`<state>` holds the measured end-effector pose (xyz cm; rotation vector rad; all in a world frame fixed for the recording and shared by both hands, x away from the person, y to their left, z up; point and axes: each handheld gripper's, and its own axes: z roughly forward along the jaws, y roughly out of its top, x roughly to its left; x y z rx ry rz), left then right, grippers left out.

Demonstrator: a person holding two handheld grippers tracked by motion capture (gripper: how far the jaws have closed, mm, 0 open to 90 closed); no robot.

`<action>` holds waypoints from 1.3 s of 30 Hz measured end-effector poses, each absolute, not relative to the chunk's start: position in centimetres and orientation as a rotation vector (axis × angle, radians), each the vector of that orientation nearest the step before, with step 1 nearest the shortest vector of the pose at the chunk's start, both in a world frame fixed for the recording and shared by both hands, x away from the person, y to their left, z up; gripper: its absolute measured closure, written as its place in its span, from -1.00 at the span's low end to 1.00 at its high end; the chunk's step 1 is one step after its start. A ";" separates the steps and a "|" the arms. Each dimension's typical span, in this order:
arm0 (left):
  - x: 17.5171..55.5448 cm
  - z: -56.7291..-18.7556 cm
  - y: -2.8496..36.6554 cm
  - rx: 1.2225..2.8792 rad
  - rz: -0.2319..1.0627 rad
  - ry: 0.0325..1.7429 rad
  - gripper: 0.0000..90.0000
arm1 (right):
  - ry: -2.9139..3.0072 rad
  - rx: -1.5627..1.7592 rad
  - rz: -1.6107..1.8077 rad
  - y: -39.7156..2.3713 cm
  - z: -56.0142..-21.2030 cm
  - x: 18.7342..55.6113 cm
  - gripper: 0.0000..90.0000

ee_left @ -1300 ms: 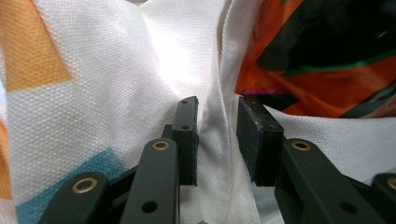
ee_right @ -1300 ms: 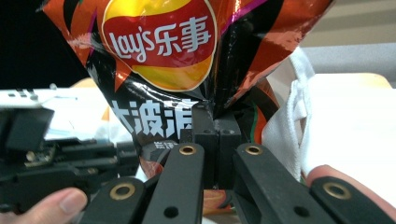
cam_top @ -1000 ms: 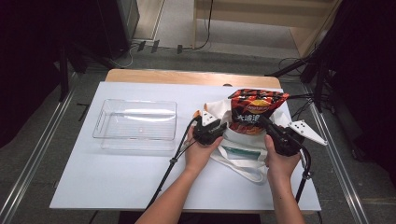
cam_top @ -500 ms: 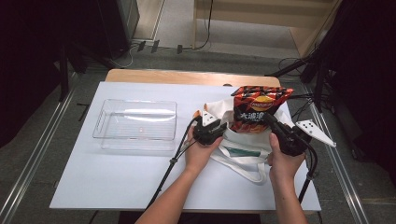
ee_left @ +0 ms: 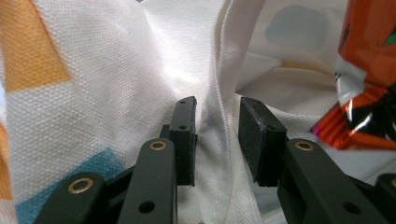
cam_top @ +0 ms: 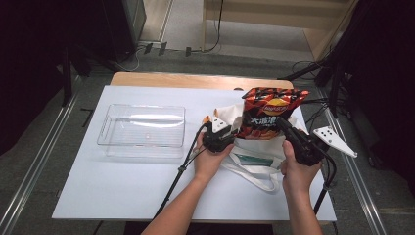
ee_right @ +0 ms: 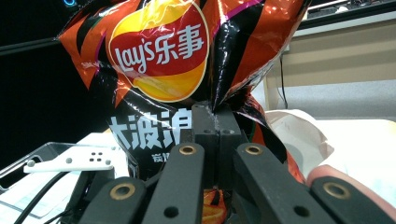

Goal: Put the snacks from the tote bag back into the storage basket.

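Since the earlier frames our chip bag point(cam_top: 270, 113) has risen a little higher out of the tote bag point(cam_top: 254, 156), while the clear tray point(cam_top: 142, 131) at centre left of the high view has stayed put on the white table point(cam_top: 107, 191). Just right of the tray, our left gripper point(cam_top: 220, 138) pinches a fold of the tote bag's white cloth between its jaws, holding the rim at the bag's left side. At right of centre the chip bag stands upright above the tote bag's mouth, its lower end among the cloth. Our right gripper point(cam_top: 288, 131) has its jaws pressed together on a crease of the chip bag's right side.
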<state>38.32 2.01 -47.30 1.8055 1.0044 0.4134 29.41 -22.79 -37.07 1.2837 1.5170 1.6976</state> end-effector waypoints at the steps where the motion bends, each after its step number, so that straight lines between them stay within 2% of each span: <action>1: 38.3 -47.3 2.0 1.802 0.416 0.999 0.50 | 1.517 1.286 1.700 -22.7 -37.1 29.4 1.00; 7: 37.6 -46.7 2.6 1.756 0.428 0.990 0.47 | 1.507 1.301 1.694 -22.9 -37.4 29.0 1.00; 12: 37.0 -45.6 3.5 1.704 0.343 1.020 0.43 | 1.494 1.310 1.687 -23.0 -37.7 28.9 1.00; 24: 34.1 -39.7 5.4 1.596 0.394 0.898 0.36 | 1.491 1.311 1.668 -22.4 -37.7 28.3 1.00; 28: 33.5 -38.4 5.6 1.552 0.372 0.877 0.34 | 1.487 1.307 1.664 -22.3 -37.7 28.3 1.00; 39: 31.9 -34.9 4.1 1.532 0.410 0.793 0.19 | 1.490 1.308 1.656 -22.2 -37.8 28.2 1.00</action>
